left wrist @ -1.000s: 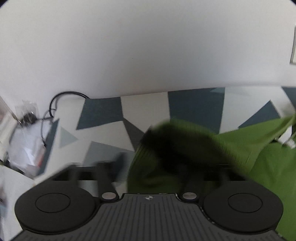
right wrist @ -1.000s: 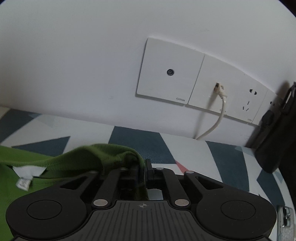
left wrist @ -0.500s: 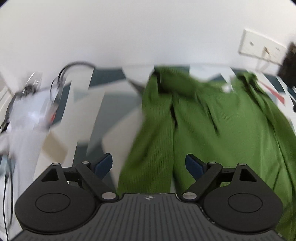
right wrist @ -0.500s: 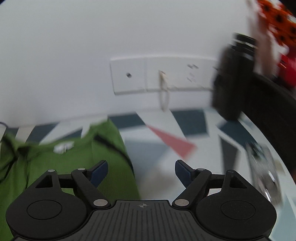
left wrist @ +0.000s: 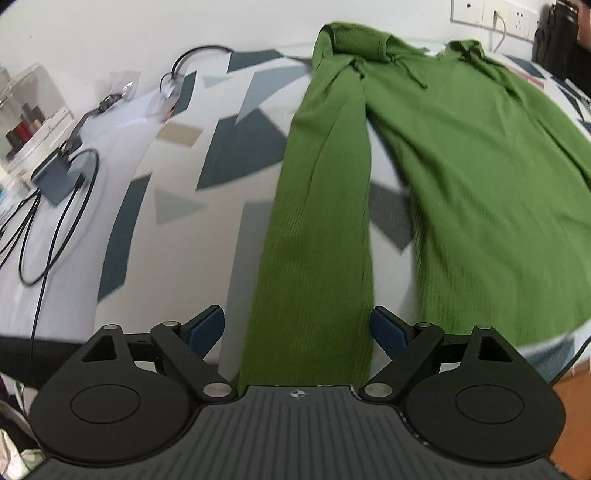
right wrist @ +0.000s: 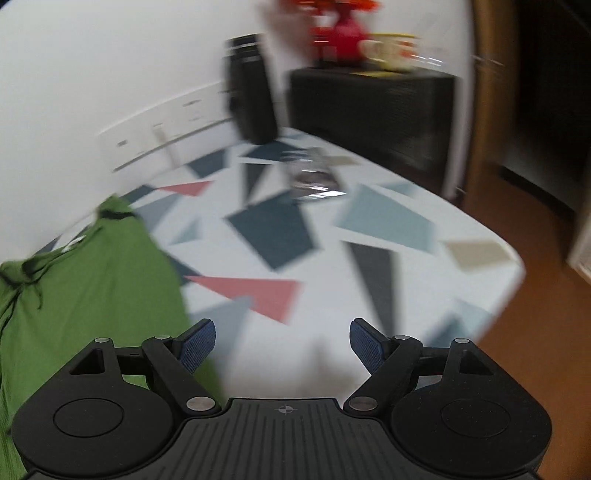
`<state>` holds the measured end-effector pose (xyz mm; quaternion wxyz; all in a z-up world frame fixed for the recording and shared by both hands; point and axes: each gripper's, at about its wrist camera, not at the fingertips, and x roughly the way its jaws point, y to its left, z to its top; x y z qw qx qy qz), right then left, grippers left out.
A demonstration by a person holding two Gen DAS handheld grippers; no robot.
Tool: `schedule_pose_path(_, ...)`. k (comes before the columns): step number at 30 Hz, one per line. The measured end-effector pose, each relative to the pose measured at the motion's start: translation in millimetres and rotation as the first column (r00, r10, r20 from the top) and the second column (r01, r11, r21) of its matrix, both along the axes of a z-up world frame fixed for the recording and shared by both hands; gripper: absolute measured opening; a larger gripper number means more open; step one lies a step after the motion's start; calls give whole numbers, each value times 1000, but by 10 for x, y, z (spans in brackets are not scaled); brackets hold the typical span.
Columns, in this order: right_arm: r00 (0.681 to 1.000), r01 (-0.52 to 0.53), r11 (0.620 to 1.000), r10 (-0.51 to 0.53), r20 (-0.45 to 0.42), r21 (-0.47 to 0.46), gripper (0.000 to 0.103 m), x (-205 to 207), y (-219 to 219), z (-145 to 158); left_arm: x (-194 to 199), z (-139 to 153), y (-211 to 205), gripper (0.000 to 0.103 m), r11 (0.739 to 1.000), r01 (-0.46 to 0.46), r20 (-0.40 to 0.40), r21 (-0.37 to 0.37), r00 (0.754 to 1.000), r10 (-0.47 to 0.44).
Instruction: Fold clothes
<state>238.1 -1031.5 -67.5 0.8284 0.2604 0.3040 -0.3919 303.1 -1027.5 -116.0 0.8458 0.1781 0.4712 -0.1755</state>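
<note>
My left gripper [left wrist: 297, 328] hung with its jaws wide apart over the long sleeve [left wrist: 317, 221] of the ribbed green knit top [left wrist: 480, 166], gripping nothing. My right gripper [right wrist: 282, 341] was likewise spread and empty above the white tabletop with coloured triangles [right wrist: 332, 258], the garment's edge beside it. The top lay spread flat, so I judged folding came next, starting with pinching that sleeve.

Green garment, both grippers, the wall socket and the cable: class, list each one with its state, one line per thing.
Green garment: spread flat on the patterned table, unfolded, one sleeve laid straight toward the camera.
Left gripper: open, above the sleeve, not gripping it.
Right gripper: open, nothing between its fingers.
Wall socket: white cable plugged in.
Black cable: loosely looped on the table.
</note>
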Motion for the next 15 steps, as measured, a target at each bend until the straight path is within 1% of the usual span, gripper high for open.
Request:
schedule_pose_path(2,998,59,998,-60,-5,-9,77,-237,-20,-4,-64,-2,12,88,1000,9,2,8,1000,-9)
schedule_pose_path(4,996,90,995,-90,-13,-30,77,-380,-3,-33,-129,-2,4,88,1000,22,13,22,1000,-22)
schedule_pose_path(7,999,49,998,-50,-12,-38,77,-370,163,-105,-199,-4,-36,88,998,38,39,47,998,-40)
schedule_pose_path(11,1000,-10,998,9,-22,-62,77,-222,470,-116,-239,54,14,88,999,36,8,29,999,-36)
schedule_pose_path(13,1000,19,998,-19,5,-55,78,-308,458,-22,-269,97,81,88,999,35,14,25,999,-35)
schedule_pose_path(15,998,57,998,-57,19,-20,81,-435,330,62,-277,138,177,88,1000,18,14,15,1000,-18)
